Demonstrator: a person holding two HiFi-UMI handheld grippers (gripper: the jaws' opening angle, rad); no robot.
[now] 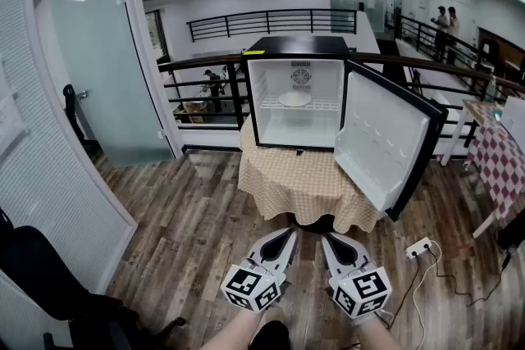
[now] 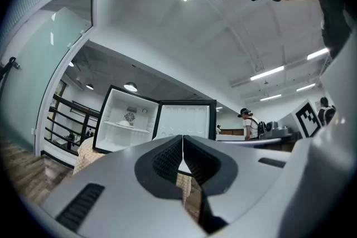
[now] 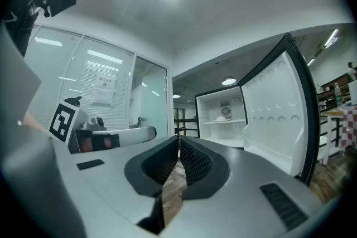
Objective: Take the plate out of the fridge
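Observation:
A small black fridge [image 1: 297,45] stands on a round table with a checked cloth [image 1: 303,180], its door [image 1: 385,139] swung wide open to the right. A white plate [image 1: 294,99] lies on the wire shelf inside; it also shows as the plate [image 2: 124,123] in the left gripper view and the plate [image 3: 222,118] in the right gripper view. My left gripper [image 1: 289,235] and right gripper [image 1: 328,240] hang side by side low in the head view, well short of the table. Both are shut with nothing between the jaws.
A frosted glass door [image 1: 86,53] and wall run along the left. A black railing [image 1: 205,86] stands behind the fridge. A power strip [image 1: 418,247] with cables lies on the wood floor at right, near a table with a red checked cloth [image 1: 500,164]. A black chair [image 1: 41,283] sits at bottom left.

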